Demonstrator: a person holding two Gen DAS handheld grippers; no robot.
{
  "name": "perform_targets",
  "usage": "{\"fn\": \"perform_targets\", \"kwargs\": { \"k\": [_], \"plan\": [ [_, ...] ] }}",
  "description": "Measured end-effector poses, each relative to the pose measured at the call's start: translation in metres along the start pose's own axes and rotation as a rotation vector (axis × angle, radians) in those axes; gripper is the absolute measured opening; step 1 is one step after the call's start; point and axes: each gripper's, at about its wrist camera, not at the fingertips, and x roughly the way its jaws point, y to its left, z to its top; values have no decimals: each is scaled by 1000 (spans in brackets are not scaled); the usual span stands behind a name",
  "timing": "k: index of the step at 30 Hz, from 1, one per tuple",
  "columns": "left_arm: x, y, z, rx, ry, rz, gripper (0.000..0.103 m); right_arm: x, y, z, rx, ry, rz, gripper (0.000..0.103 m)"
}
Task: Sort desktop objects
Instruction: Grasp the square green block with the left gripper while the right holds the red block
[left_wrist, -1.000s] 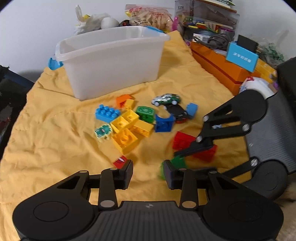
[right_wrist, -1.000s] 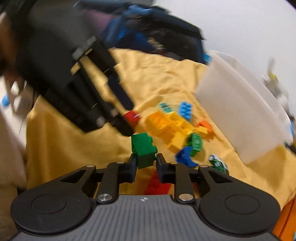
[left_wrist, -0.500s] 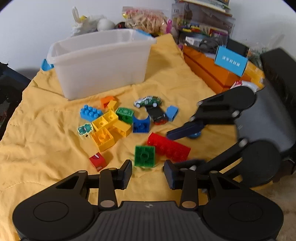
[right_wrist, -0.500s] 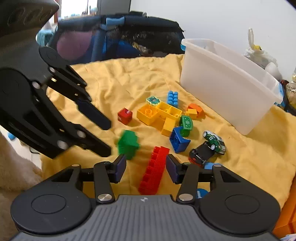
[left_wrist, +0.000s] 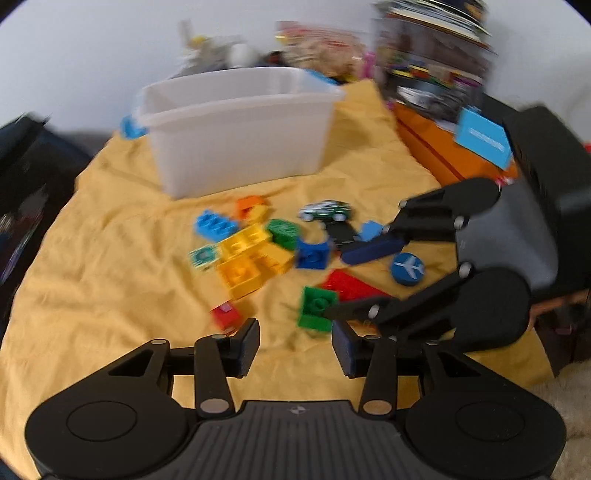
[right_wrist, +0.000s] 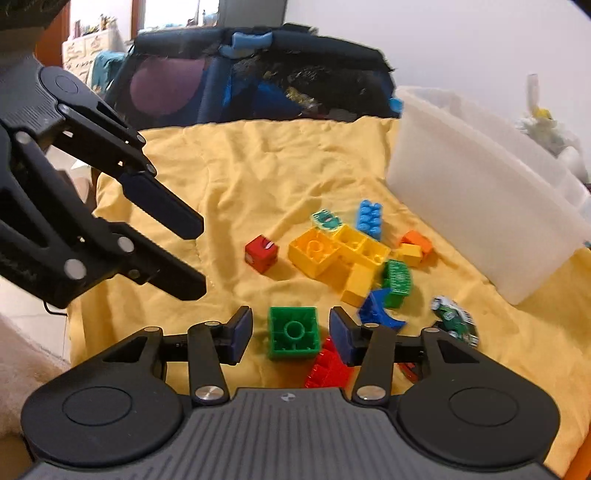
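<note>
Yellow cloth (right_wrist: 258, 166) covers the work surface, with a white bin (left_wrist: 236, 129) at the far side and clutter beyond it against the wall. Your sorting items lie loose between bin and grippers: yellow bricks (right_wrist: 332, 247), a blue brick (right_wrist: 369, 218), a small red cube (right_wrist: 261, 253), a toy car (left_wrist: 325, 211) and a blue round token (left_wrist: 408, 268).

Finding 1: your right gripper (right_wrist: 291, 332) has let go. 1 second ago it pinched the green brick (right_wrist: 293, 332) clear of the cloth; now that brick lies upside down on the cloth between the pads, with a gap on each side. The jaws stand wide and hold nothing. A long red brick (right_wrist: 327, 365) lies just behind the green one, partly hidden by the right pad.

Finding 2: your left gripper (left_wrist: 295, 345) is opening, jaws about half apart, and nothing sits between them. In the left wrist view the green brick is just beyond its right pad, near the tips of the right gripper.

Assessment: the green brick was set down short of the bin, so nothing appears sorted yet; the bin's inside is not visible from here. With both grippers empty over the same brick, you likely need a fresh grasp on it, possibly a change of hand.
</note>
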Motion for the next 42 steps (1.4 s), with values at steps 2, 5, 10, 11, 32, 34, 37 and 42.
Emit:
{"fn": "perform_targets", "kwargs": {
  "k": [2,5,10,11,32,34,37,42],
  "plan": [
    [14,-11,1,71,14,19,47,-7,-9,-5,53,6,-39,51],
    [21,-24,5,125,0,26,47,-22,-17,-18,106,19,-15,44],
    [17,-26,8,109,-23,8,47,-31,5,-29,-35,24,40,30],
    [19,-25,8,107,-17,2,47,-28,9,-30,-58,31,26,29],
    [72,-38,0,353,44,82,35,-4,-15,-42,87,102,-134,31],
    [70,-22,5,211,48,-4,26,-3,-15,-42,92,99,-133,31],
    [64,11,8,-112,64,-192,26,-2,-15,-41,92,95,-135,31],
    [71,43,-13,-375,121,-241,31,-2,-15,-42,99,93,-133,31]
  ]
}}
